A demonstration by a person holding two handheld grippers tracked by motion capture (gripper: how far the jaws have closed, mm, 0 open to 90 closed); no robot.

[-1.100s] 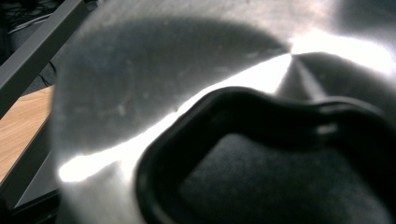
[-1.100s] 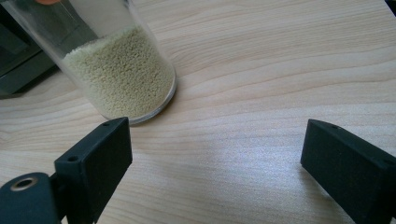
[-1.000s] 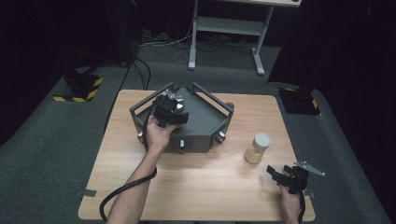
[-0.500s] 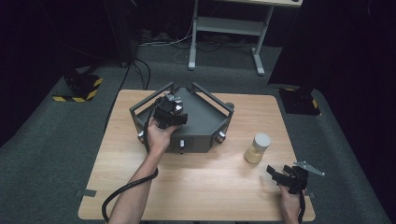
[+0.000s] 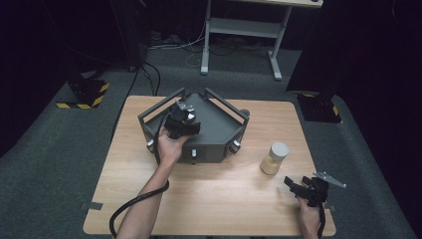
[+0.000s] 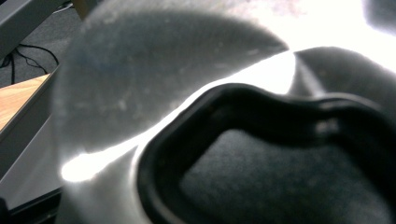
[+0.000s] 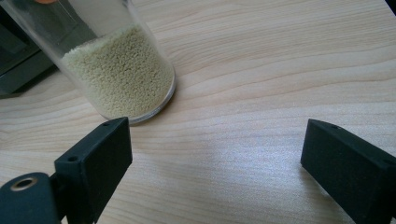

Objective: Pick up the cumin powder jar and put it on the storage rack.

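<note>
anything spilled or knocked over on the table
Nothing stands out. The jar of yellowish grains stands upright on the wooden table, no grains spilled around its base. The grey box sits flat, the left tool over it; the right tool is open, short of the jar.

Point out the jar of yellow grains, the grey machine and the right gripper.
Jar of yellow grains (image 5: 274,158), high view, on its grain-filled side.
Grey machine (image 5: 214,127), high view, on its top panel.
Right gripper (image 7: 215,163), right gripper view, between its open jaws.

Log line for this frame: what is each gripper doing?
left gripper: over grey box, state unclear | right gripper: open, empty, near grain jar | jar upright on table
</note>
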